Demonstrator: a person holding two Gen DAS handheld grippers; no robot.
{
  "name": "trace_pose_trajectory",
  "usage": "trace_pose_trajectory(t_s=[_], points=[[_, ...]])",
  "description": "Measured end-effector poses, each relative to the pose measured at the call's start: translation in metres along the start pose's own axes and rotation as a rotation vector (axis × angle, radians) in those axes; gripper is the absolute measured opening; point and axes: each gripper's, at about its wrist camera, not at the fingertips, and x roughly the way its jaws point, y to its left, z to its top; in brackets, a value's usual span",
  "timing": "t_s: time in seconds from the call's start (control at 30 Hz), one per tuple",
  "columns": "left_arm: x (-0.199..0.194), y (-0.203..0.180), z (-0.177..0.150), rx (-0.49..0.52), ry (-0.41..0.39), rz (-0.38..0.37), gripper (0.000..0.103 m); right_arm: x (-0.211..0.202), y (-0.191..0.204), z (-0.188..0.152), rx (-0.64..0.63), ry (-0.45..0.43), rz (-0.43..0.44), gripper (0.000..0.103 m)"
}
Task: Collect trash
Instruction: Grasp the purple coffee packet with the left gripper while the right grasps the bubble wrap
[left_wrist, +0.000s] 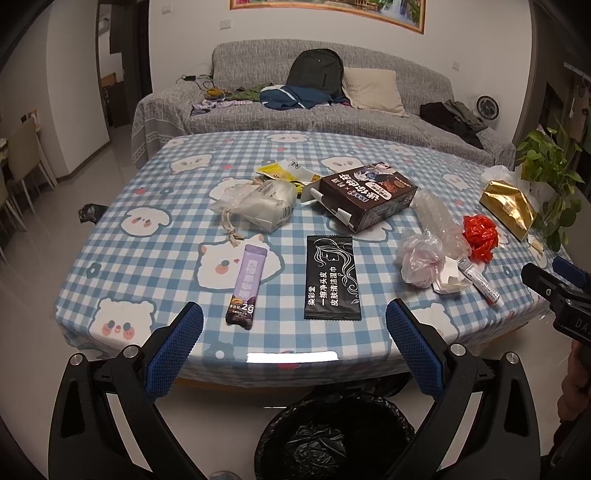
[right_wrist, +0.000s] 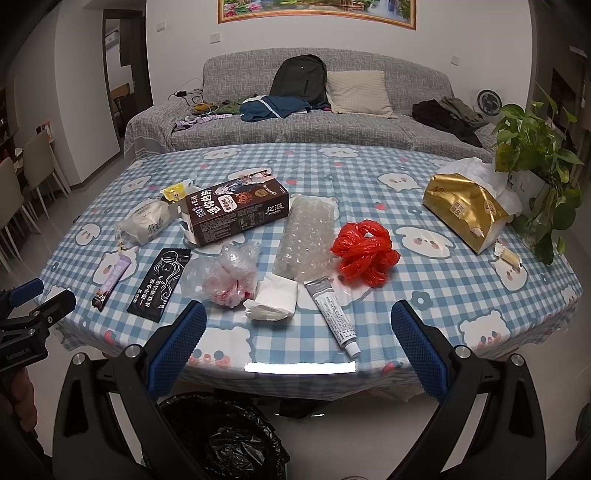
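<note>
Bin (left_wrist: 332, 439) below both grippers is cut off at the frame bottom in each view; only its black liner shows, so its depth cannot be told. Print on the wrappers is too small to read from the right wrist.

Table (left_wrist: 184, 258) carries a blue-and-white check cloth with bear faces. Beyond it stands a grey sofa (left_wrist: 258, 110) with a backpack (left_wrist: 316, 72) and clothes; a plant (right_wrist: 532, 147) sits at the far right corner.

Left gripper (left_wrist: 294, 330): fingers spread wide, holding nothing, poised at the near table edge above the bin. Ahead between its fingers lies a black sachet (left_wrist: 331, 277), long axis running away from the fingers. Just inside the left finger lies a purple stick pack (left_wrist: 246, 286), tilted, top end leaning right. Brown box (left_wrist: 364, 197) lies further ahead, open flaps toward the left.

Right gripper (right_wrist: 298, 334): fingers also wide apart and empty. Between them, near, lie a crumpled tissue (right_wrist: 275, 301) and a tube (right_wrist: 334, 317), cap end toward the right finger. Red bag (right_wrist: 364, 251) and bubble wrap (right_wrist: 306, 236) lie further ahead.
</note>
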Motion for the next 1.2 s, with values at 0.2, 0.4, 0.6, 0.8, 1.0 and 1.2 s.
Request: trace_pose_trajectory(t_s=[0.2, 0.4, 0.6, 0.8, 1.0, 1.2], points=[[0.012, 0.007, 0.002, 0.000, 0.023, 0.018, 0.097, 0.007, -0.005, 0.006, 0.001, 0.013, -0.006, 0.096], [0.038, 0.019, 0.007, -0.011, 0.057, 0.047, 0.097, 0.029, -0.005, 0.019, 0.002, 0.035, -0.013, 0.096], [0.074, 0.034, 0.013, -0.016, 0.122, 0.064, 0.097, 0.057, -0.004, 0.033, 0.002, 0.043, -0.018, 0.096], [0.104, 0.047, 0.014, -0.027, 0.171, 0.080, 0.096, 0.090, -0.004, 0.045, -0.003, 0.080, -0.038, 0.096], [0.122, 0.056, 0.019, -0.045, 0.191, 0.083, 0.091, 0.123, -0.007, 0.060, 0.008, 0.130, -0.061, 0.094], [0.132, 0.047, 0.024, -0.010, 0.202, 0.072, 0.083, 0.155, -0.009, 0.067, 0.009, 0.192, -0.082, 0.087]])
